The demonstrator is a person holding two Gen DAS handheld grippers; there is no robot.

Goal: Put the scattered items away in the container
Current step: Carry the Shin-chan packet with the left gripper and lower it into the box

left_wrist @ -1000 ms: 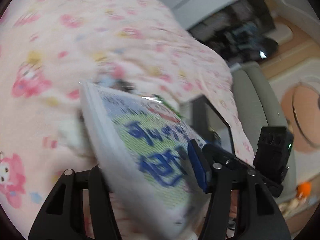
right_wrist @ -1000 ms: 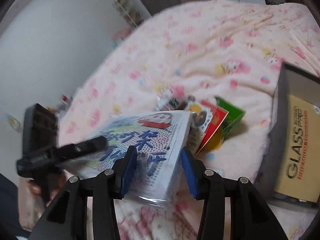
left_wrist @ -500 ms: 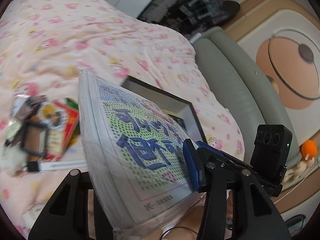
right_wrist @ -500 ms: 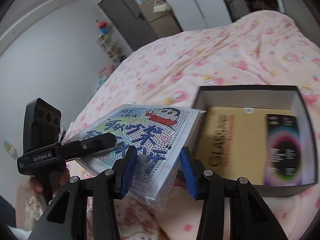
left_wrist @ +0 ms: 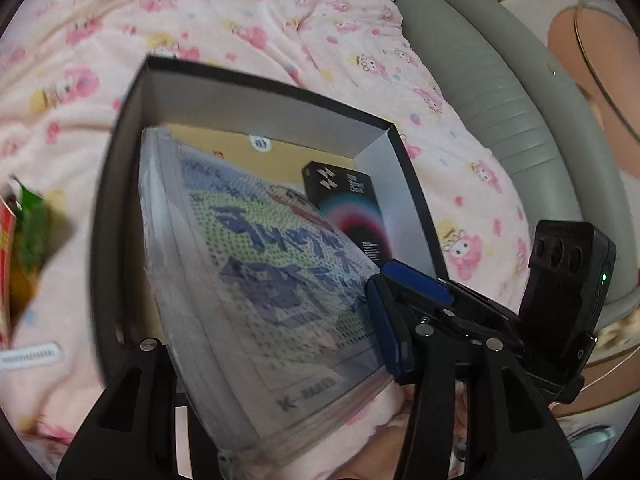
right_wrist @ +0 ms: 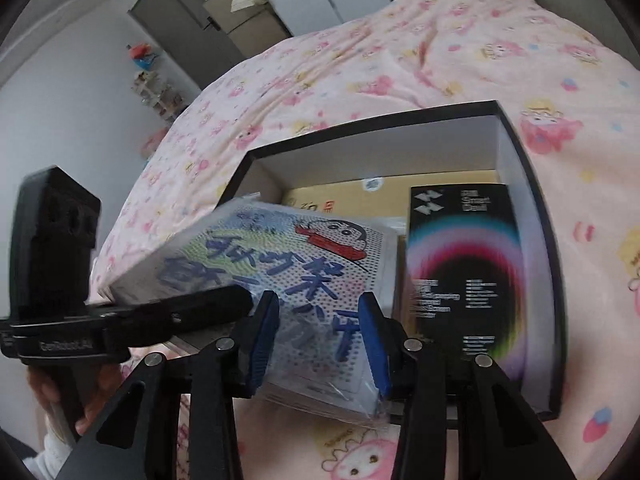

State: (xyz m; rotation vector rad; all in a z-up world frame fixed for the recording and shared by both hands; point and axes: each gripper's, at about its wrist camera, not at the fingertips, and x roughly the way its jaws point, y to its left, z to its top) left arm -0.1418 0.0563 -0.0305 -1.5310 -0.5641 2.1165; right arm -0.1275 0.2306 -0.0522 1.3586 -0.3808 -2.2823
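While both claws have the same flat pack between them, this is how it stands:

Pack: flat plastic-wrapped pegboard pack [right_wrist: 288,264], blue lettering and a cartoon figure on its face, tilted, partly blurred.
Pack location: over the near-left part of the open box, overlapping its left wall in the right wrist view. Cannot tell whether it touches the box or what is in it.
Left claw: left gripper [left_wrist: 272,320] has the pack between its fingers. The blue pad [left_wrist: 384,320] bears on the printed face, and the other finger is hidden behind the pack. Jaws are easing apart, pack between them.
Right claw: right gripper [right_wrist: 318,332] straddles the pack's near edge with both blue pads against the wrap. Jaws are drawing in, pack between them.
Container: black-rimmed box [right_wrist: 360,124] with pale inner walls, open top, sitting on the blanket.
Box contents: yellow carton [right_wrist: 340,196] flat on the bottom. A black carton with a rainbow ring [right_wrist: 460,260] lies on it, along the right wall.
Surface: pink cartoon-print blanket [right_wrist: 400,52], rumpled.
Loose items: red and green packets [left_wrist: 24,240] on the blanket, left of the box, well apart from it and blurred. A white ribbed strip [left_wrist: 28,356] lies just below them.
Hand: person's hand [right_wrist: 92,400] on the left gripper's handle.
Background: grey cushion [left_wrist: 480,80] beyond the blanket edge.
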